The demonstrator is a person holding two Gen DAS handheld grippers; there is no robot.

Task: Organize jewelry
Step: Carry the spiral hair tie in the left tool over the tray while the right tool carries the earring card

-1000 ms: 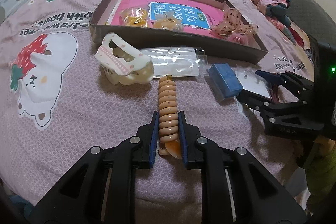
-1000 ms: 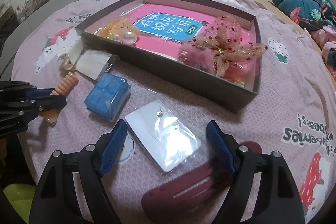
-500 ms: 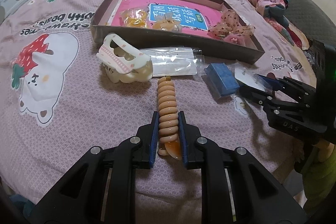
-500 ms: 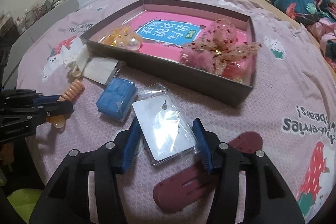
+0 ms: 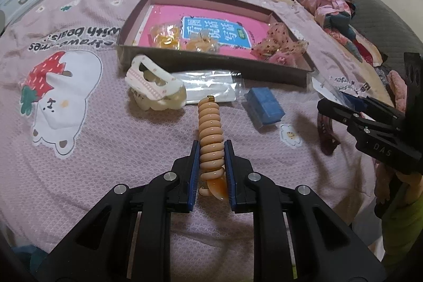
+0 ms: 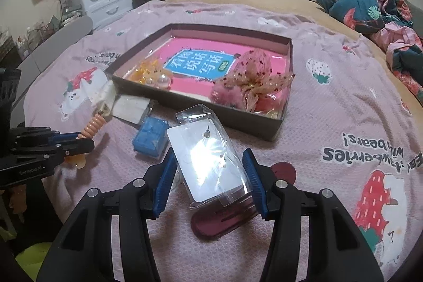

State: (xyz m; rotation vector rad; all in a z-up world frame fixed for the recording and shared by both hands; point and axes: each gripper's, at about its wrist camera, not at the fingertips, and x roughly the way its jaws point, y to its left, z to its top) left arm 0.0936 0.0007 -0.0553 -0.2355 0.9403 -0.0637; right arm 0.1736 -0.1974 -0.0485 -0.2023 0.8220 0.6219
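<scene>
Lying between both claws' loads, blue box [image 6: 151,139] borders tray [image 6: 275,127].

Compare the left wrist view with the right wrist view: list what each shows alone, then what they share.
Only the left wrist view shows the left gripper shut on the spiral hair tie from behind, and the whole cream claw clip.

Only the right wrist view shows the right gripper shut on the bagged earring card, the maroon clip beneath it, and the pearls.

Both show the tray, the blue box and the organza bow.
</scene>
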